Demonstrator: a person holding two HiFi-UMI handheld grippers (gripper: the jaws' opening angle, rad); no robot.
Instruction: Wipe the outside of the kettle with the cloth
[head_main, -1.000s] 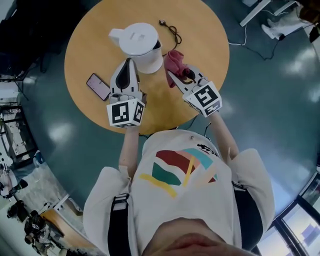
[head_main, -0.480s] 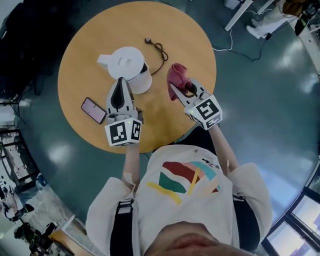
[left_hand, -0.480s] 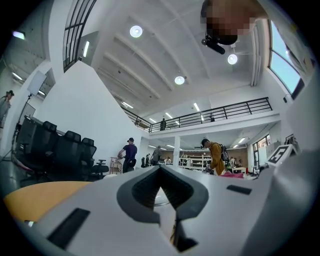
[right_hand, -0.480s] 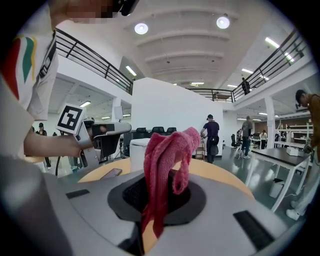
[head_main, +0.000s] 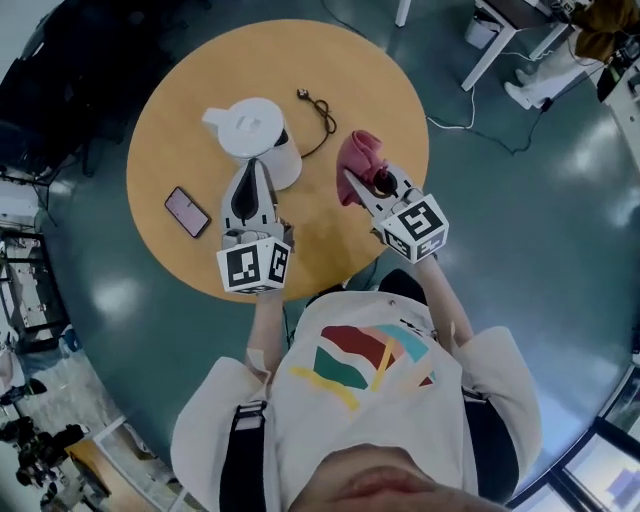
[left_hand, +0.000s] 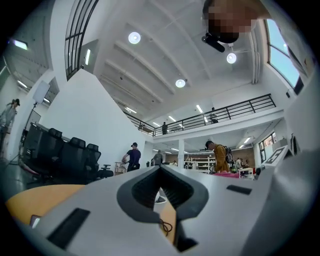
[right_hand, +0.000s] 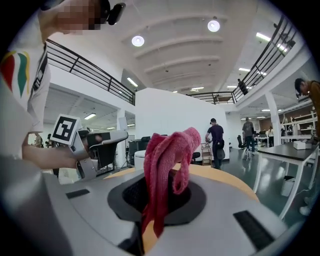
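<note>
Kettle (head_main: 248, 127) just ahead of closed, empty left gripper (head_main: 256, 170), pink cloth (head_main: 360, 158) pinched in right gripper (head_main: 353, 182)

We find the kettle (head_main: 250, 130) on the surface (head_main: 385, 90), left of centre. The phone (head_main: 188, 211) lies nearer us, left of the kettle, and a cord (head_main: 319, 115) lies just right of it. Our left tool (head_main: 256, 168) is before the kettle, our right tool (head_main: 350, 182) to its right, the cloth (head_main: 358, 158) in it.

Bright ceiling lamps, heavy fisheye distortion.
</note>
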